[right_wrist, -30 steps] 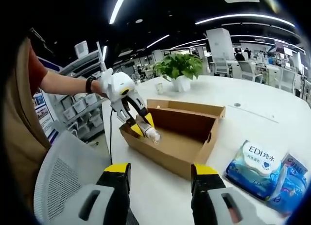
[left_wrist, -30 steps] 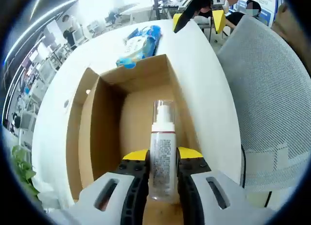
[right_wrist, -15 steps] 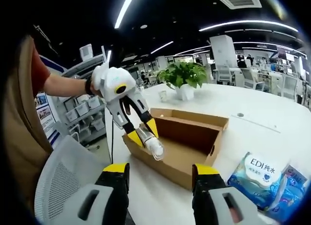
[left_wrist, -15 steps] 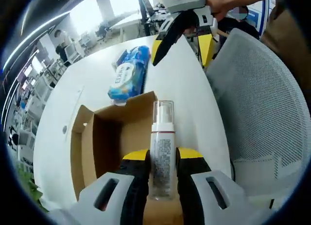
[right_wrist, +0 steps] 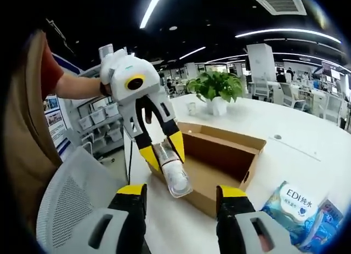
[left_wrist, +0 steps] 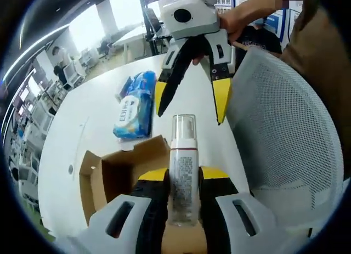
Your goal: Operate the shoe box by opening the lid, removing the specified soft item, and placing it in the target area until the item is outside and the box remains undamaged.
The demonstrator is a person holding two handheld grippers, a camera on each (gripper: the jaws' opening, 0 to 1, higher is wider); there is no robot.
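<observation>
Jaws of the left gripper (left_wrist: 184,180) are clamped on a clear pump bottle (left_wrist: 183,171), one yellow-tipped jaw on each side of its labelled body, the cap pointing away from the camera. Just beyond the bottle lies the open cardboard shoe box (left_wrist: 118,174) on the white tabletop (left_wrist: 88,125), and past the box a blue wipes pack (left_wrist: 133,104). Above the box hangs the right gripper (left_wrist: 189,103), its jaws spread apart with nothing between them; a white mesh chair (left_wrist: 279,150) stands beside the box.

The right gripper view looks back the other way: its own jaws (right_wrist: 178,202) stand apart and empty at the bottom, the left gripper (right_wrist: 164,158) holds the one bottle (right_wrist: 173,174) up over the near edge of the box (right_wrist: 219,166), and a potted plant (right_wrist: 216,89) sits on the tabletop beyond the box. Here two soft packs show beside the box, a white-and-blue one (right_wrist: 293,207) and a darker blue one (right_wrist: 329,218) touching it.

Compared with a second ago, the bottle is higher above the box and the two grippers are closer together.
</observation>
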